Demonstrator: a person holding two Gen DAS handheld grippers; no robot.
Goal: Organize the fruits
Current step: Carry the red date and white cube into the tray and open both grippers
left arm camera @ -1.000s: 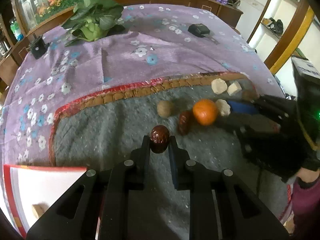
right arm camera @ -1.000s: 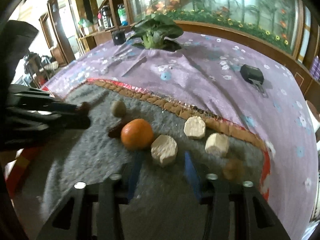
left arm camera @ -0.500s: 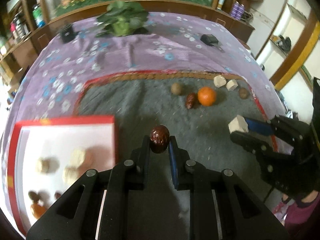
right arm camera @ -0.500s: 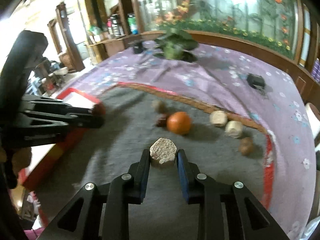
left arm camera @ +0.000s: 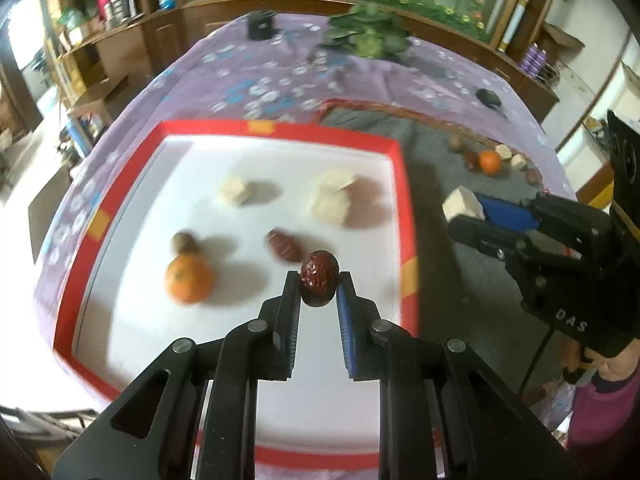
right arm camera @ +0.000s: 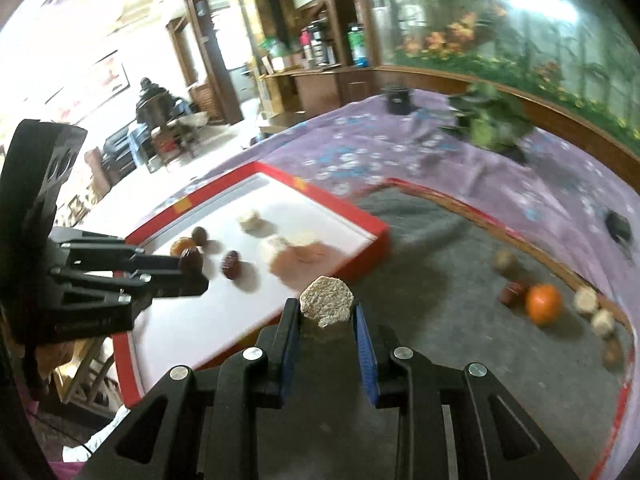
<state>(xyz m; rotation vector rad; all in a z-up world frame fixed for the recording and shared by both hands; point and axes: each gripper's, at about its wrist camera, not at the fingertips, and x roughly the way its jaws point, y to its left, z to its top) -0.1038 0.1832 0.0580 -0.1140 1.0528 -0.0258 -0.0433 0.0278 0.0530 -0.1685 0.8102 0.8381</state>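
the left gripper (left arm camera: 319, 284) is closed on a dark red date (left arm camera: 319, 283), pinched between the fingertips, long axis upright in the left wrist view. the right gripper (right arm camera: 326, 312) is closed on a pale beige chunk (right arm camera: 327, 306), flat cut face toward the camera.

key relation: the red-rimmed white tray (left arm camera: 400, 208) lies directly beneath the left gripper, so the date hangs over the tray floor, near its right rim. the right gripper hangs over the grey mat (right arm camera: 440, 280), just outside the tray's near corner; the tray lies ahead and to the left of it. judgement: the left hand is nearer to a drop and needs only to lower and release; the right must cross the rim first. the two grippers are close, so the beige chunk going in second risks a bump.

count in tray, left wrist view: one orange (left arm camera: 188, 279), one brown round nut-like fruit (left arm camera: 184, 242) touching it, one date (left arm camera: 285, 245), about three beige chunks (one alone (left arm camera: 234, 191), two stacked or touching (left arm camera: 332, 196); blur makes this uncertain).

count left on the mat, right wrist view: one orange (right arm camera: 543, 304), one date (right arm camera: 512, 294) just beside it, one brown round fruit (right arm camera: 505, 261), two beige chunks (right arm camera: 586, 301), one darker brown fruit (right arm camera: 612, 354) near the mat's edge. held: one date, one beige chunk.
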